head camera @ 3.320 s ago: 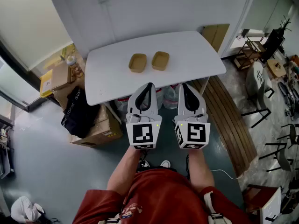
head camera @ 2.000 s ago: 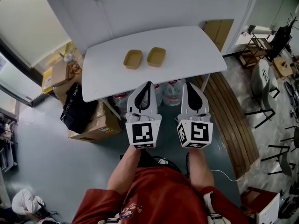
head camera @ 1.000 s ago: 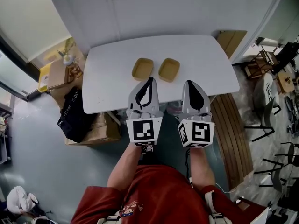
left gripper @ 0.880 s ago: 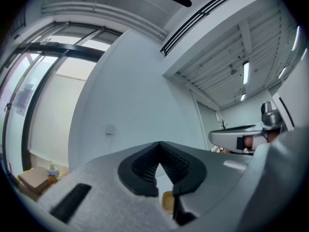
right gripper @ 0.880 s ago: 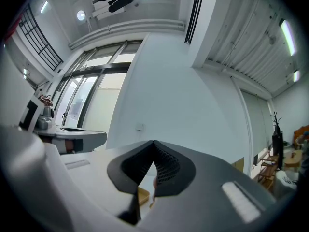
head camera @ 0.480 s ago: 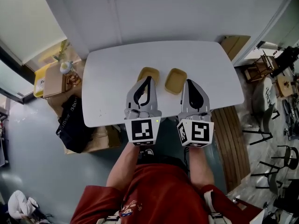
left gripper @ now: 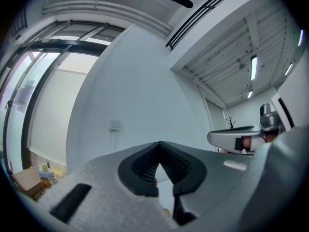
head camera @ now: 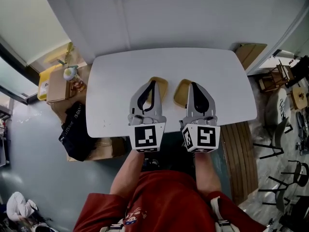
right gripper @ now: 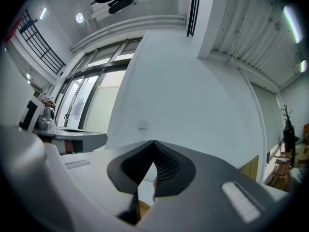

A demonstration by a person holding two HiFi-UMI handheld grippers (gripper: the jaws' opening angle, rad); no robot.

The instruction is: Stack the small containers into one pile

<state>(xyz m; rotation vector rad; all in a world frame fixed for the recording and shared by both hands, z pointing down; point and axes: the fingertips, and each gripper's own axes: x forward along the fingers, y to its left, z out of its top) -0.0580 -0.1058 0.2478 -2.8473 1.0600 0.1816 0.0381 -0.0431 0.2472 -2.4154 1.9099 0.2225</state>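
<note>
head view: containers (head camera: pixel 163 87) beneath both tools (head camera: pixel 153 83)

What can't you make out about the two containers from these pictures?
- Left container: head view, the shut left tool covers its left part; inside unseen.
- Right container: head view, the shut right tool hides its right part.
- Gripper views: each tool's own body blocks nearly all of the table and both containers.
- Gap between tools and containers: cannot tell.
</note>
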